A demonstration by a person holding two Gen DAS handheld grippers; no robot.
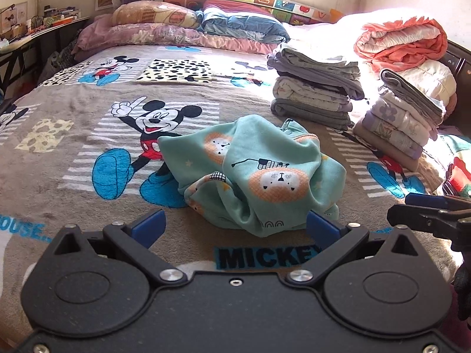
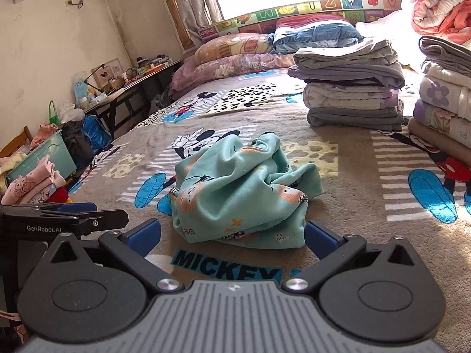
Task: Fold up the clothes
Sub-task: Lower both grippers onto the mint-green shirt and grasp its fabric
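Left wrist view takes in a bed under a grey blanket printed with cartoon mice, its foot edge lettered "MICKEY". Pillows and folded quilts lie along the head end below a bright window. On the right side of the bed rest an orange quilt and 2 stacks of folded clothes: the far stack in greys and whites, and the near stack with flower prints, just beside it.

Right wrist view shows, off the bed's left side, a cluttered desk against the wall, a teal bin on the floor, and a small pile of pink clothes in front of it.

Near the foot of the bed, about midway across, a mint-green garment with orange lion faces lies crumpled in a loose heap, well apart from both stacks.

Left gripper hangs just short of the garment, its blue fingers spread wide and empty; the right-hand finger sits at the cloth's near hem, though I cannot tell whether it touches. Right gripper is likewise spread wide with nothing between its fingers, the garment's near edge lying just ahead of them. Each gripper shows at the edge of the other's view, side by side.
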